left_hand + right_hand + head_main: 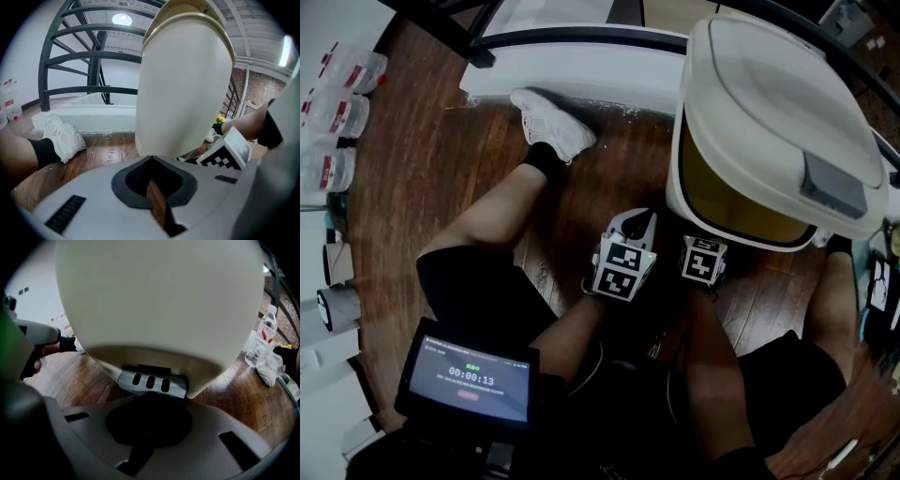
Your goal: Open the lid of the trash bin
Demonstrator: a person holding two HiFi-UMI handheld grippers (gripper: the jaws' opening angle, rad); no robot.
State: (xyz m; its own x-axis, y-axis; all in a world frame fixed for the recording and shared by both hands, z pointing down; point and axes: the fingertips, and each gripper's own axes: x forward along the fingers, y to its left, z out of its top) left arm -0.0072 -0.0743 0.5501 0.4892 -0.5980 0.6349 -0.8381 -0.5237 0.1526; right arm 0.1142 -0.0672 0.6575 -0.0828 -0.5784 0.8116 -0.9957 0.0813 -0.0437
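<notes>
Dim head view, corners vignetted black; lit screen [469, 380] glowing bottom left. Brighter left gripper view: round ceiling lamp [122, 19] overhead, strip light [284, 50] flaring at right edge. Heavy fisheye bending, black rims. Right gripper view murky below, foreground soft; trash bin [159, 301] pale, evenly lit.

Bin [769, 112] blocks ahead & rt; floor [441, 159] free left; shoe [551, 122] beyond.

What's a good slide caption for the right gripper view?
Right gripper, fingers shut, poised at the grey pedal at the base of the cream trash bin.
</notes>
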